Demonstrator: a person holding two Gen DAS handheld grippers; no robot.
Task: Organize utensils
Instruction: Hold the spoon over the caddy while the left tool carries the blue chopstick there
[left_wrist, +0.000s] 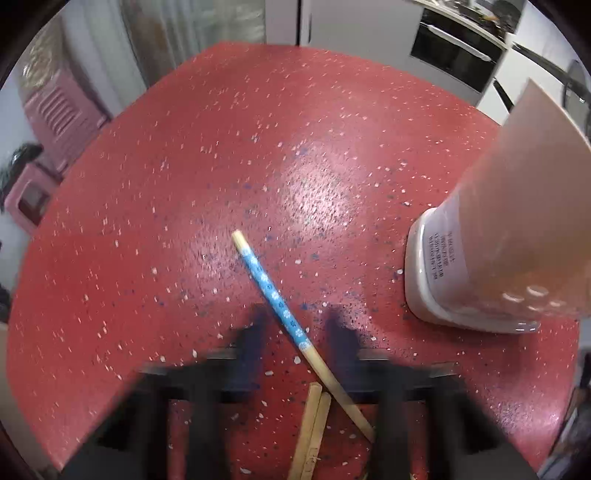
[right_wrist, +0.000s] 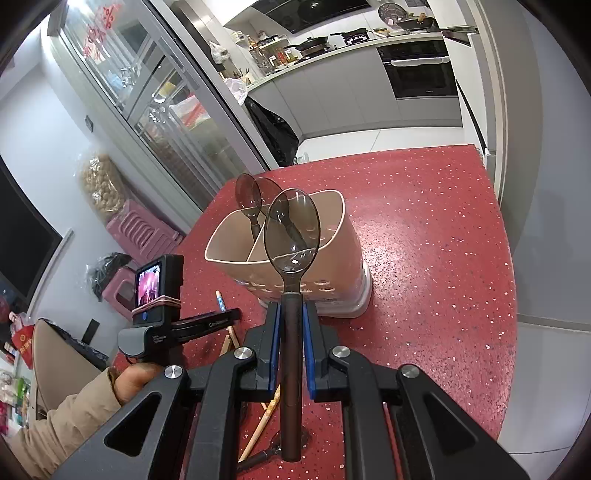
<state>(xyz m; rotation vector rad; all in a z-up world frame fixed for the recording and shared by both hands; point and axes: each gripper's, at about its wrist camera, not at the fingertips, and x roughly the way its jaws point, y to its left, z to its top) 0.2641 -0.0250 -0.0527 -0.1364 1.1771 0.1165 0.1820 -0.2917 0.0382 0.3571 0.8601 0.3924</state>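
In the right wrist view my right gripper (right_wrist: 291, 310) is shut on the handle of a smoky translucent spoon (right_wrist: 292, 232), held upright in front of the beige utensil holder (right_wrist: 332, 258). The holder has two compartments; two similar spoons (right_wrist: 251, 199) stand in its left one. In the left wrist view my left gripper (left_wrist: 295, 325) is open and blurred, low over a chopstick with a blue patterned band (left_wrist: 275, 295) that lies between the fingers. Two plain wooden chopsticks (left_wrist: 310, 432) lie below it. The holder (left_wrist: 498, 229) stands at the right.
The red speckled table (right_wrist: 443, 240) ends at its far edge near white cabinets and an oven. Pink stools (right_wrist: 136, 229) stand left of the table. My left gripper body and the person's hand (right_wrist: 155, 332) show at lower left. Another spoon (right_wrist: 258, 454) lies under my right gripper.
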